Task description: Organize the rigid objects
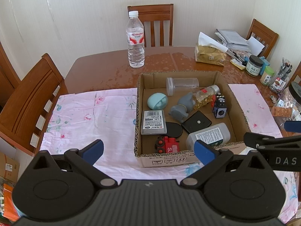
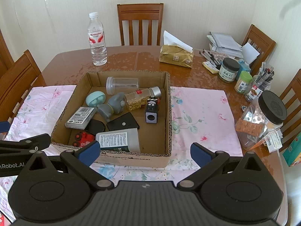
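Observation:
A shallow cardboard box stands on the pink floral cloth. Inside lie a clear tube, a teal case, a grey figure, a bottle of gold capsules, a dark cube, a black pad, a labelled grey box, a red toy truck and a white bottle. My left gripper and right gripper hang open and empty before the box's near wall.
A water bottle stands behind the box, a gold tissue pack to the right. Jars, pens and papers crowd the table's right side, with a big black-lidded jar. Wooden chairs ring the table.

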`<state>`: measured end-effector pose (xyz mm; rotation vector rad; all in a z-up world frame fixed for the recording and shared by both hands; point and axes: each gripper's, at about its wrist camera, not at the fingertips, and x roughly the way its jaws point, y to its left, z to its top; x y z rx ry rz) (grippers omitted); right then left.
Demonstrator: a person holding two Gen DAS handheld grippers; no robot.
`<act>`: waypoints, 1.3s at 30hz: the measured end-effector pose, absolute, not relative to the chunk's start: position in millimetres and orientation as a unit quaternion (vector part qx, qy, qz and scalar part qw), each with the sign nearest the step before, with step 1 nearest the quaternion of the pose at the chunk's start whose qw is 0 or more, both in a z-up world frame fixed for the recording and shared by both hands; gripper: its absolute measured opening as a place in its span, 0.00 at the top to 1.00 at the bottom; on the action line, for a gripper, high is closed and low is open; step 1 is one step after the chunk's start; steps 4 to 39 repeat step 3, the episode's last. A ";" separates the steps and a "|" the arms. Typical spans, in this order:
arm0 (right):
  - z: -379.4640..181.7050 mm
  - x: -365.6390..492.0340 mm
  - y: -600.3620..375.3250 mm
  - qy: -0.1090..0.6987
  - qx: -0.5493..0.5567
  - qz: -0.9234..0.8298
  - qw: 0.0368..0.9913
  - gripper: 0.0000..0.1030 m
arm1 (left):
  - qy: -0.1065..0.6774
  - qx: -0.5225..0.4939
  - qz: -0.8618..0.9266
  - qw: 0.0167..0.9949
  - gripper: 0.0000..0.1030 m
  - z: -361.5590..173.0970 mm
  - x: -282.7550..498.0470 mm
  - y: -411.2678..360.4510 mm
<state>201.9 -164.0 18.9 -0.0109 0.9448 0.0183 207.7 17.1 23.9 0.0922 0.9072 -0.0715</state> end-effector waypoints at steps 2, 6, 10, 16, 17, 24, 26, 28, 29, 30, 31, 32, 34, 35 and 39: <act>19.1 201.9 -164.0 0.455 -0.005 0.009 0.891 0.00 | 0.438 0.044 -0.034 0.897 0.01 23.9 207.7 17.0; 19.0 201.9 -164.0 0.455 -0.005 0.009 0.891 0.00 | 0.438 0.045 -0.034 0.897 0.01 23.9 207.6 17.1; 19.0 201.9 -164.0 0.455 -0.005 0.009 0.891 0.00 | 0.438 0.045 -0.034 0.897 0.01 23.9 207.6 17.1; 19.0 201.9 -164.0 0.455 -0.005 0.009 0.891 0.00 | 0.438 0.045 -0.034 0.897 0.01 23.9 207.6 17.1; 19.0 201.9 -164.0 0.455 -0.005 0.009 0.891 0.00 | 0.438 0.045 -0.034 0.897 0.01 23.9 207.6 17.1; 19.0 201.9 -164.0 0.455 -0.005 0.009 0.891 0.00 | 0.438 0.045 -0.034 0.897 0.01 23.9 207.6 17.1; 19.0 201.9 -164.0 0.455 -0.005 0.009 0.891 0.00 | 0.438 0.045 -0.034 0.897 0.01 23.9 207.6 17.1; 19.0 201.9 -164.0 0.455 -0.005 0.009 0.891 0.00 | 0.438 0.045 -0.034 0.897 0.01 23.9 207.6 17.1; 19.0 201.9 -164.0 0.455 -0.005 0.009 0.891 0.00 | 0.438 0.045 -0.034 0.897 0.01 23.9 207.6 17.1; 19.0 201.9 -164.0 0.455 -0.005 0.009 0.891 0.00 | 0.438 0.045 -0.034 0.897 0.01 23.9 207.6 17.1; 19.0 201.9 -164.0 0.455 -0.005 0.009 0.891 0.00 | 0.438 0.045 -0.034 0.897 0.01 23.9 207.6 17.1; 19.0 201.9 -164.0 0.455 -0.005 0.009 0.891 0.00 | 0.438 0.045 -0.034 0.897 0.01 23.9 207.6 17.1; 19.0 201.9 -164.0 0.455 -0.005 0.009 0.891 0.00 | 0.438 0.045 -0.034 0.897 0.01 23.9 207.6 17.1; 19.0 201.9 -164.0 0.455 -0.005 0.009 0.891 0.00 | 0.438 0.045 -0.034 0.897 0.01 23.9 207.6 17.1; 19.0 201.9 -164.0 0.455 -0.005 0.009 0.891 0.00 | 0.438 0.045 -0.034 0.897 0.01 23.9 207.6 17.1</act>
